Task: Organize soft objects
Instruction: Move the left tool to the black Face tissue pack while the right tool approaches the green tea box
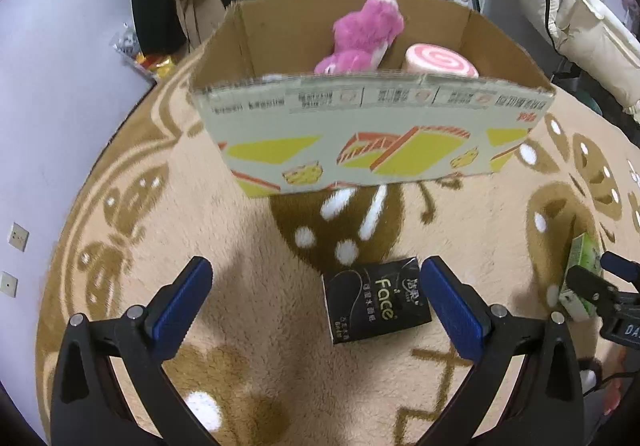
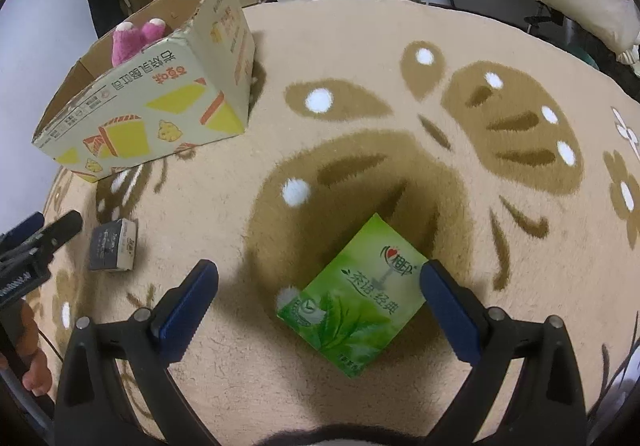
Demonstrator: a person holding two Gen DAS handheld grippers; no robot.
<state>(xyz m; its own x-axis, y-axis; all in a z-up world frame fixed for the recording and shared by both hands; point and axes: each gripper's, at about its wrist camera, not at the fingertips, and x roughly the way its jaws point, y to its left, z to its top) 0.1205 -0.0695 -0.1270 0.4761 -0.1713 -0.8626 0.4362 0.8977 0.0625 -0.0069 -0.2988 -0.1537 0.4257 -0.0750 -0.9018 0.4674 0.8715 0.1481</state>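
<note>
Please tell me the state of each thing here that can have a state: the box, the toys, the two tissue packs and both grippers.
Cardboard box: open-topped, upright on the rug.
Pink plush toy: inside the box.
Pink swirl roll toy: inside the box.
Black tissue pack: on the rug, not gripped.
Green tissue pack: on the rug, not gripped.
Left gripper: open.
Right gripper: open, the green pack between its fingers.
</note>
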